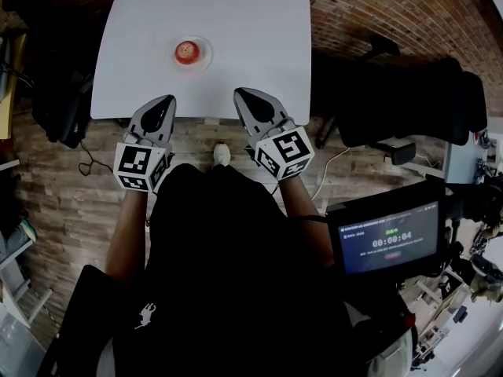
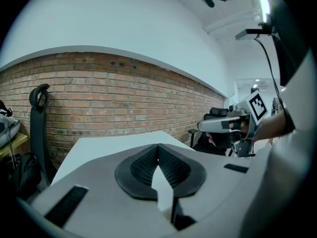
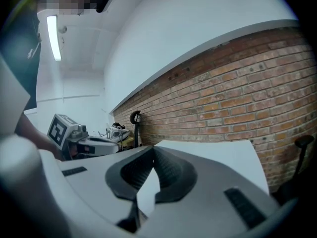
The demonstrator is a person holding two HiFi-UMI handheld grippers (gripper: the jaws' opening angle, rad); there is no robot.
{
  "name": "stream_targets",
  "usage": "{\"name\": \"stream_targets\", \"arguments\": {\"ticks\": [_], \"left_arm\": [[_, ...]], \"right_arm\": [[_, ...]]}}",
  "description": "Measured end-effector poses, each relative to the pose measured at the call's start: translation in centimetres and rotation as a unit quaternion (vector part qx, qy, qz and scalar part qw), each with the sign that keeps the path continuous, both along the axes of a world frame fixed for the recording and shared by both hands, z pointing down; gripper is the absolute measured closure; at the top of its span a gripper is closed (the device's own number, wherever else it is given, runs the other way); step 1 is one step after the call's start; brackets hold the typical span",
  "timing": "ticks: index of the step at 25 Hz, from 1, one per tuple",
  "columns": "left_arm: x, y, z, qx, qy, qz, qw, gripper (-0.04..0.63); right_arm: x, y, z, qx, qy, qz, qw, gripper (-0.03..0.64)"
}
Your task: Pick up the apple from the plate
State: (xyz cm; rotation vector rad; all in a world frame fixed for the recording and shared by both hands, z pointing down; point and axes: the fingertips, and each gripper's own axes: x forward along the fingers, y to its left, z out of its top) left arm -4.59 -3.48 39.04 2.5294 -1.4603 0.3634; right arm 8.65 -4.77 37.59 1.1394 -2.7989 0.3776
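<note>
A red apple (image 1: 186,52) sits on a small white plate (image 1: 203,56) in the middle of the white table (image 1: 259,45). My left gripper (image 1: 165,100) hovers at the table's near edge, shut and empty, below and slightly left of the apple. My right gripper (image 1: 240,94) is beside it at the same edge, also shut with nothing held. In the left gripper view the jaws (image 2: 158,147) meet over the table top, with the right gripper (image 2: 218,125) off to the side. The right gripper view shows its jaws (image 3: 152,148) closed; the apple is hidden in both gripper views.
A black office chair (image 1: 409,100) stands right of the table. A dark bag (image 1: 59,108) lies at its left. A monitor (image 1: 389,238) on a stand is at my right. A brick wall (image 2: 99,98) runs behind the table.
</note>
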Motion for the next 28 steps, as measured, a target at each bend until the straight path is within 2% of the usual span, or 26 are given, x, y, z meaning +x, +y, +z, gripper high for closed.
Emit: {"name": "stream_targets", "arguments": {"ticks": [10, 16, 24, 28], "left_arm": [[0.2, -1.9, 1.0, -0.017, -0.004, -0.022, 0.9996, 0.591], [-1.4, -3.2, 1.6, -0.028, 0.0, -0.031, 0.9991, 0.591], [-1.3, -6.8, 1.7, -0.026, -0.003, 0.01, 0.9996, 0.591], [-1.5, -8.3, 1.8, -0.031, -0.008, 0.046, 0.9984, 0.591]], "right_arm": [[1.1, -3.0, 1.2, -0.016, 0.002, -0.018, 1.0, 0.614], [-1.2, -4.8, 1.1, -0.016, 0.008, -0.032, 0.999, 0.614], [-2.0, -7.2, 1.4, -0.027, 0.009, -0.005, 1.0, 0.614], [-2.6, -8.3, 1.6, -0.032, 0.01, 0.01, 0.999, 0.614]]}}
